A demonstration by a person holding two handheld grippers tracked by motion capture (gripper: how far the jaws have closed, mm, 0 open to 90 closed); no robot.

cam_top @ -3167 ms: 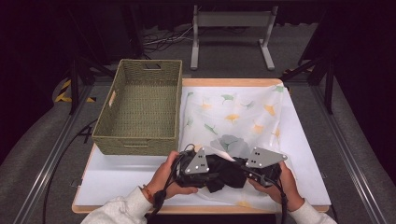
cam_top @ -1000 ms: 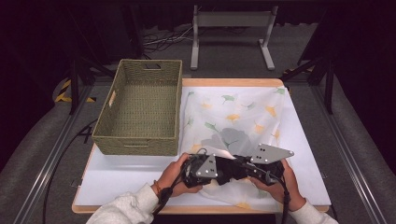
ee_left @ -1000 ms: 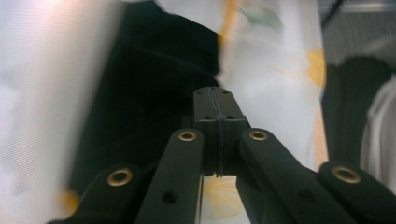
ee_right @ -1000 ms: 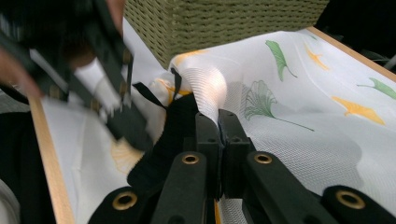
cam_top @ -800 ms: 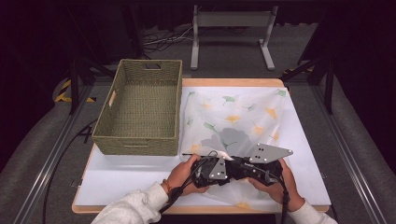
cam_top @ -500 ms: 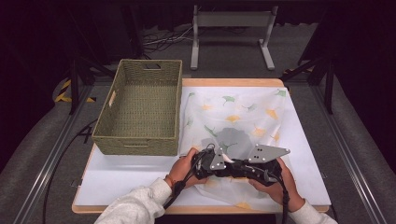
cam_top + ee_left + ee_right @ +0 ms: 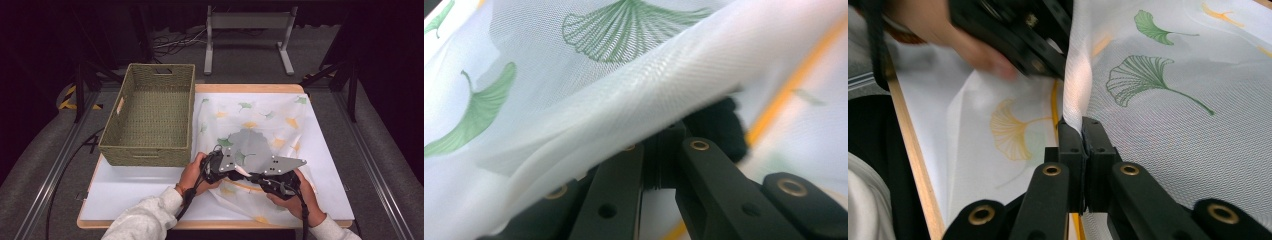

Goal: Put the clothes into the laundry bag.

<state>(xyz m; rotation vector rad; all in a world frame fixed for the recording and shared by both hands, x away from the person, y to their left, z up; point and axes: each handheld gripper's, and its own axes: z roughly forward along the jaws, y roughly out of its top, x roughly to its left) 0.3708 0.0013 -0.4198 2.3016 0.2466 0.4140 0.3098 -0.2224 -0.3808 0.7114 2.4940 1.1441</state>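
Note:
A thin white cloth (image 7: pixel 260 115) printed with green and yellow ginkgo leaves lies spread on the white table board (image 7: pixel 130 192). Near its front edge a fold is raised, and both grippers pinch it. My left gripper (image 7: pixel 242 171) points right, and its black jaws (image 7: pixel 659 145) are shut on the ridge of cloth (image 7: pixel 574 100). My right gripper (image 7: pixel 253 176) points left, shut on the same fold (image 7: pixel 1079 125), with the cloth (image 7: pixel 1173 100) stretching away to its right. The two gripper tips are nearly touching. In the right gripper view, the left gripper (image 7: pixel 1055 67) and its hand look blurred just beyond.
A green woven basket (image 7: pixel 145 152) stands on the table's left half, its near corner close to the left hand. The table's wooden front edge (image 7: pixel 210 226) runs just below the hands. A grey metal stand (image 7: pixel 247 20) is on the floor behind the table.
The left hand has slid right along the cloth fold toward the right gripper, closing the gap between them. The right gripper has stayed in place.

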